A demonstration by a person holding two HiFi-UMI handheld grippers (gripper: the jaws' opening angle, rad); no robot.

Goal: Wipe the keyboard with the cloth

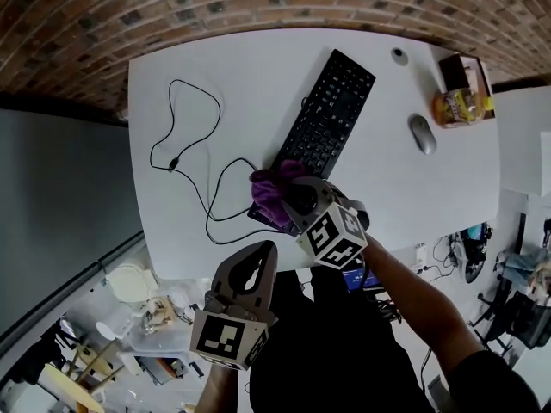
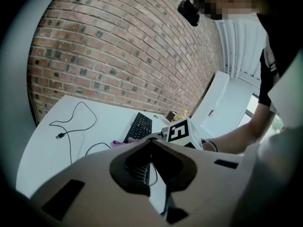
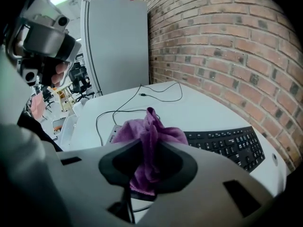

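Note:
A black keyboard (image 1: 331,114) lies diagonally on the white table (image 1: 215,67). My right gripper (image 1: 295,198) is shut on a bunched purple cloth (image 1: 272,189), which rests on the keyboard's near end. In the right gripper view the cloth (image 3: 142,131) bulges up from between the jaws of that gripper (image 3: 147,150), with the keyboard (image 3: 227,143) stretching off to the right. My left gripper (image 1: 252,272) hangs just off the table's near edge, its jaws together and nothing in them. The left gripper view looks over its own gripper (image 2: 151,143) to the keyboard (image 2: 140,126) and cloth (image 2: 118,143).
A black cable (image 1: 185,157) loops across the table's left half and runs to the keyboard. A grey mouse (image 1: 422,133), a small round object (image 1: 399,56) and a snack bag (image 1: 461,103) sit at the right. A brick wall (image 1: 172,3) borders the far side.

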